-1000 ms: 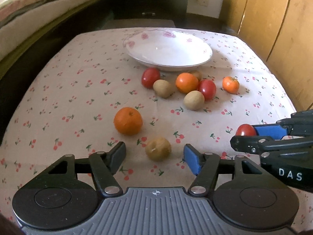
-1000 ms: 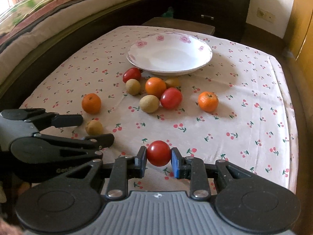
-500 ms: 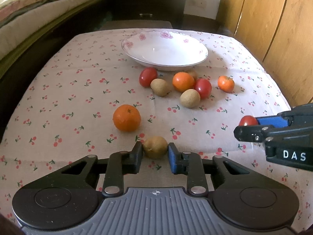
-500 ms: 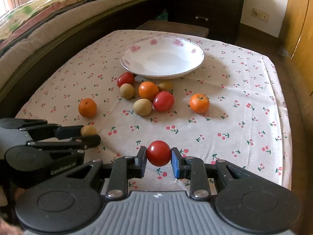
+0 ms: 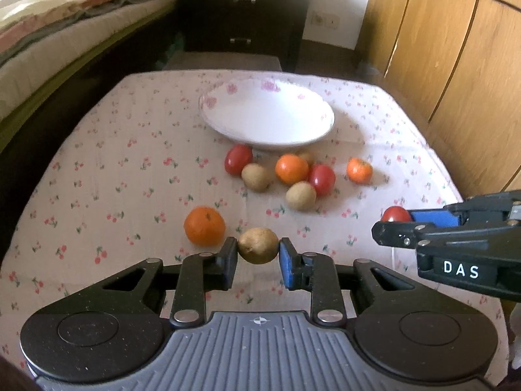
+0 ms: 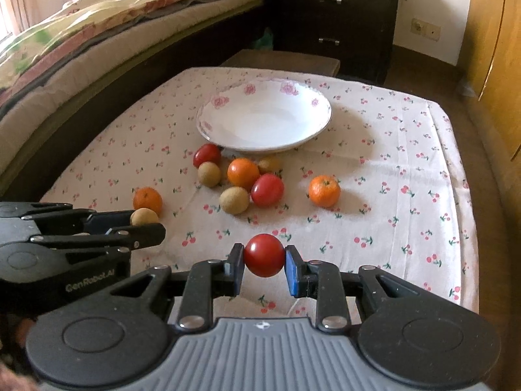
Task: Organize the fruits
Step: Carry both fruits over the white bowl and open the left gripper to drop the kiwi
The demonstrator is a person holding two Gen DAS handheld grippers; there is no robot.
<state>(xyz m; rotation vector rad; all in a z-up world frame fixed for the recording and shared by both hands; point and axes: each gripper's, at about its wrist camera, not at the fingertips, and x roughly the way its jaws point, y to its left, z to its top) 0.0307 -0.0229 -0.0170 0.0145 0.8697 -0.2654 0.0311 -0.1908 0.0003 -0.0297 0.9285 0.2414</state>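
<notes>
Left claw (image 5: 258,255) is clamping a brown kiwi-like fruit (image 5: 258,245); right claw (image 6: 263,265) is clamping a red tomato (image 6: 263,255). Bowl (image 6: 208,123) is sitting empty at 12 o'clock. Risk: round fruit slipping out mid-carry, or claws colliding over the bowl.

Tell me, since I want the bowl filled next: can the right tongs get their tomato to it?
Probably yes. The right tongs hold the tomato off the cloth, and the bowl lies straight ahead, beyond the low fruit cluster.
</notes>
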